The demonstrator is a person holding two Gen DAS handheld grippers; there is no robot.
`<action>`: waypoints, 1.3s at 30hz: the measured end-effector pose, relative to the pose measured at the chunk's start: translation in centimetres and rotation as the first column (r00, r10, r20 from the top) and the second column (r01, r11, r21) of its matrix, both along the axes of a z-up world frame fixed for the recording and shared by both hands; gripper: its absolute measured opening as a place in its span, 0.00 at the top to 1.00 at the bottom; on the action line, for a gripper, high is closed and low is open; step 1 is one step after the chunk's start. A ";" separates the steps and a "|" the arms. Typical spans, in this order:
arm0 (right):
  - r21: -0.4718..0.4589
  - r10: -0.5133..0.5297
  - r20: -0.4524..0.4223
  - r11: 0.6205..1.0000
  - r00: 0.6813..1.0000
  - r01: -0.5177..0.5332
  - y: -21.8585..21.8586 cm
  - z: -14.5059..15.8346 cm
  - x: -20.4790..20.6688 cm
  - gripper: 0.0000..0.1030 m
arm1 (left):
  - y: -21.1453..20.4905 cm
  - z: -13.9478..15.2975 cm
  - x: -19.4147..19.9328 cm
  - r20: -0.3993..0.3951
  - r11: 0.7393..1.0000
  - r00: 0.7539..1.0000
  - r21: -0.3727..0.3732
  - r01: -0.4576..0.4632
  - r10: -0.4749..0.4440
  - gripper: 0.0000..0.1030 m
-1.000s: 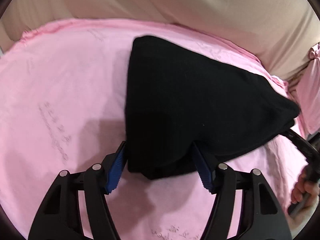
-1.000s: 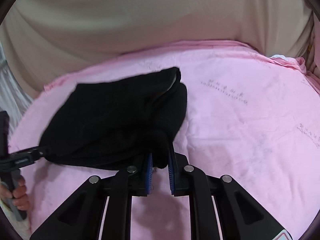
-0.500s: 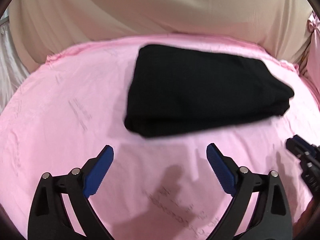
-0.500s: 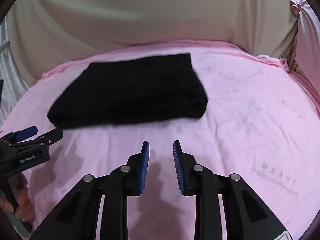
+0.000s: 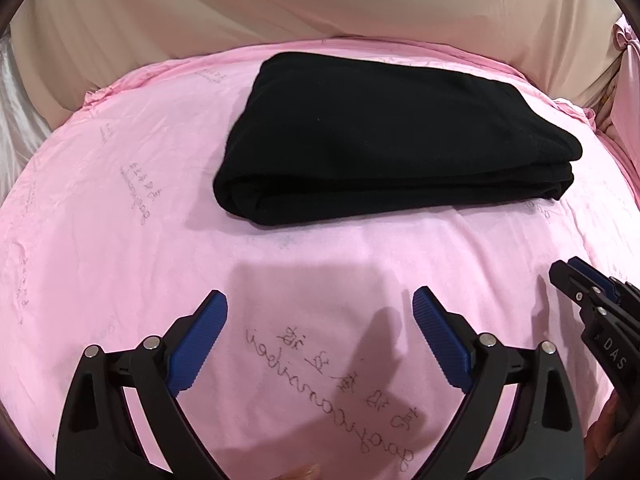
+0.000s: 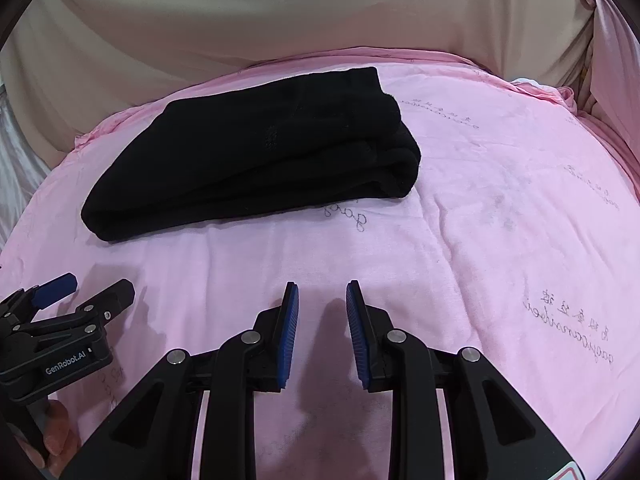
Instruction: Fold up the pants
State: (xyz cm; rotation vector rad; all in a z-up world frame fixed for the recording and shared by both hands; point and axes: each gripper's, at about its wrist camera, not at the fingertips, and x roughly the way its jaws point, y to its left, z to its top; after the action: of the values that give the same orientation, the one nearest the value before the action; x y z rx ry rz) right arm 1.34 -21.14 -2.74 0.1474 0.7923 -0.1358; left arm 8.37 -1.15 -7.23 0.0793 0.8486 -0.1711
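Note:
The black pants (image 5: 384, 140) lie folded into a flat rectangular stack on the pink sheet (image 5: 120, 220); they also show in the right wrist view (image 6: 256, 156). My left gripper (image 5: 320, 304) is open wide and empty, held back from the stack's near edge. It also appears at the left of the right wrist view (image 6: 100, 284). My right gripper (image 6: 322, 292) is open a little and empty, short of the stack's right end. It shows at the right edge of the left wrist view (image 5: 568, 272).
The pink sheet covers a rounded surface with grey printed writing (image 6: 568, 332). A beige cloth backdrop (image 5: 320, 0) hangs behind it. A pink curtain (image 6: 608, 40) hangs at the far right.
Both grippers have let go of the pants and drawn back toward me. The pants have settled flat into a folded stack. The right jaws have opened a little.

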 end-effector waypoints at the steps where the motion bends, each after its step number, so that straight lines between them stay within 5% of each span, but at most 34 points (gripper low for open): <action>1: -0.001 -0.002 0.000 1.000 1.000 0.002 0.0 0.0 0.0 0.76 | -0.1 -0.1 0.0 -0.006 1.000 1.000 -0.003 0.000 0.000 0.11; 39: -0.059 -0.012 0.013 0.998 1.000 0.013 0.8 0.2 0.0 0.76 | -0.1 -0.4 0.1 -0.005 1.000 1.000 0.026 -0.018 0.018 0.12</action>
State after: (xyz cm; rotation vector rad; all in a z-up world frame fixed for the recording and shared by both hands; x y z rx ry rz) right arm 1.36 -20.34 -2.58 0.0967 0.7740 -0.1697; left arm 8.50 -1.24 -7.60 0.0958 0.8562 -0.1438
